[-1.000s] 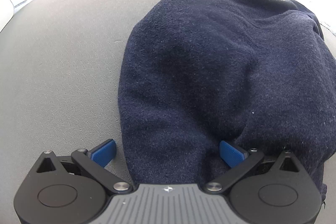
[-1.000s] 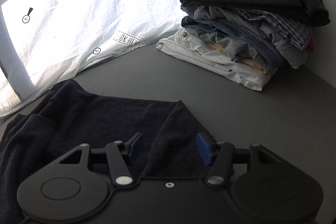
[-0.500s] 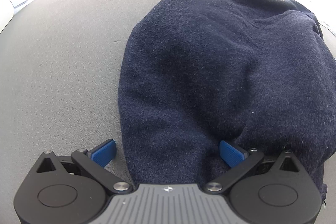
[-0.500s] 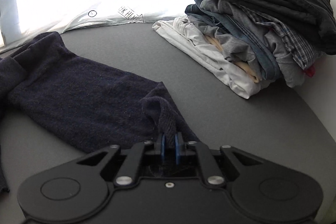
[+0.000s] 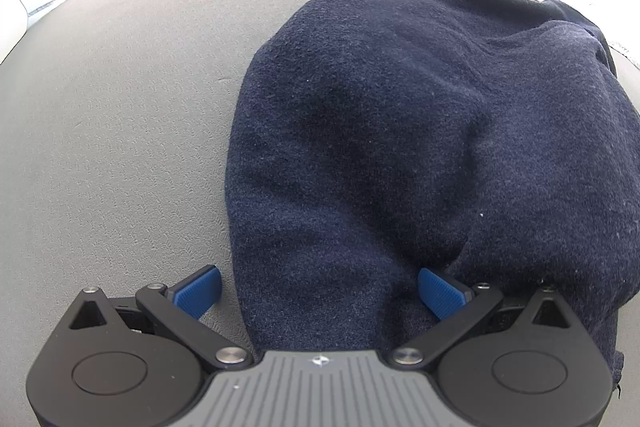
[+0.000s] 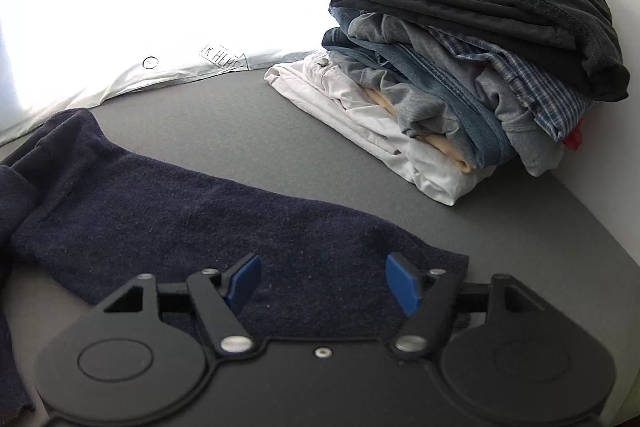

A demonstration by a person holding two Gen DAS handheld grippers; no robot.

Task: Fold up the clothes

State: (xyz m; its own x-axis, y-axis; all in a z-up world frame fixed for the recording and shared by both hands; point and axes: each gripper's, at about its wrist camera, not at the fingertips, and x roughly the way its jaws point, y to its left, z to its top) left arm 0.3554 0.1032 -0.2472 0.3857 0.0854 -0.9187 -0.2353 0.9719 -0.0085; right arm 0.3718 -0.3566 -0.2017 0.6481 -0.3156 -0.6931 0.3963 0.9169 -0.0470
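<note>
While my right gripper (image 6: 324,281) opens its jaws over the laid-out sleeve, nothing pinched between them, the navy sweater (image 5: 420,147) lies flat on the grey table (image 5: 112,127) — my left gripper (image 5: 320,293) straddles its edge, spread wide, presumably ready to anchor the fold.

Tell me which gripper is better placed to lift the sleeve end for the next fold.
Probably the right. The right gripper hangs over the flat sleeve end of the navy sweater, jaws opening, nothing pinched. The left gripper sits open astride the sweater's bunched body instead.
</note>
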